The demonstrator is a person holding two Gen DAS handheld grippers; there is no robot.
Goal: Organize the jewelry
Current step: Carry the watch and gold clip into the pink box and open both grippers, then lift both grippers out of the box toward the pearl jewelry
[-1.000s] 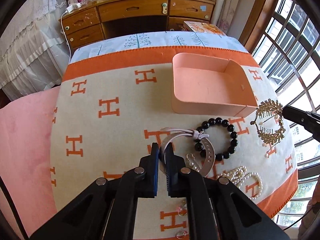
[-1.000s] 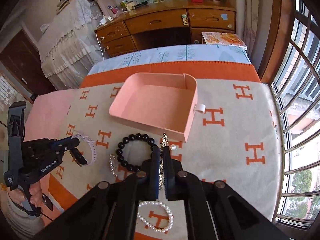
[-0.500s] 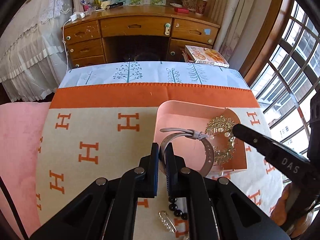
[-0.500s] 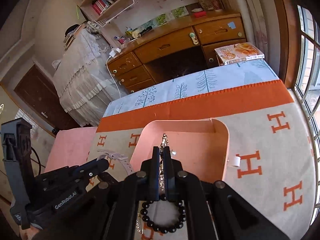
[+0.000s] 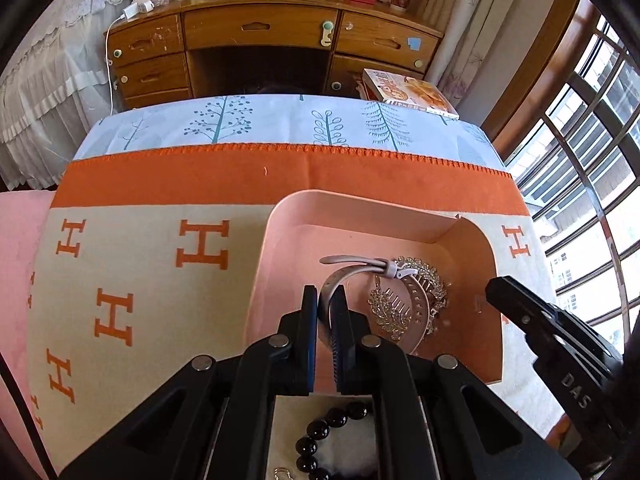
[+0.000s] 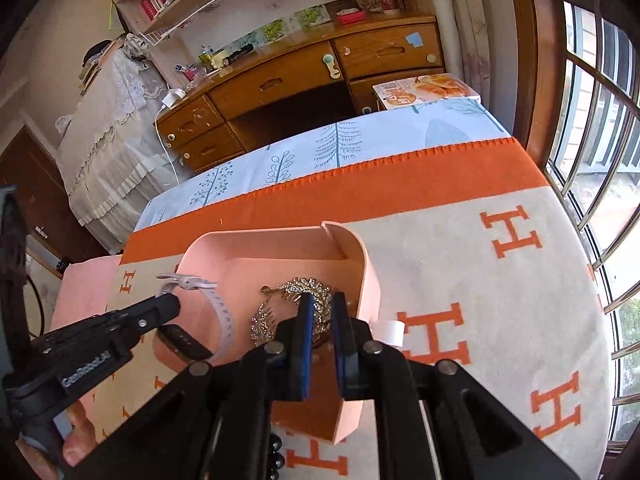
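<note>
A pink open box (image 5: 280, 216) (image 6: 370, 276) sits on the H-patterned blanket. My left gripper (image 5: 324, 300) is shut on a watch with a pale lilac strap (image 5: 352, 264) and holds it over the box; the watch also shows in the right wrist view (image 6: 218, 312). A gold leaf hair comb (image 5: 400, 304) (image 6: 280, 300) lies inside the box. My right gripper (image 6: 320, 304) stands just over the comb with its jaws slightly apart, no longer clamping it. It appears at the right in the left wrist view (image 5: 520, 308).
A black bead bracelet (image 5: 320, 436) lies on the blanket below the left gripper. A wooden desk (image 5: 264, 40) and a book (image 5: 412, 92) stand beyond the bed. Windows (image 6: 600, 120) run along the right. A pink sheet (image 5: 16, 280) lies at the left.
Both grippers moved forward from the loose jewelry to the pink box. The right gripper let go of the gold comb, which now lies in the box. The left still holds the watch.
</note>
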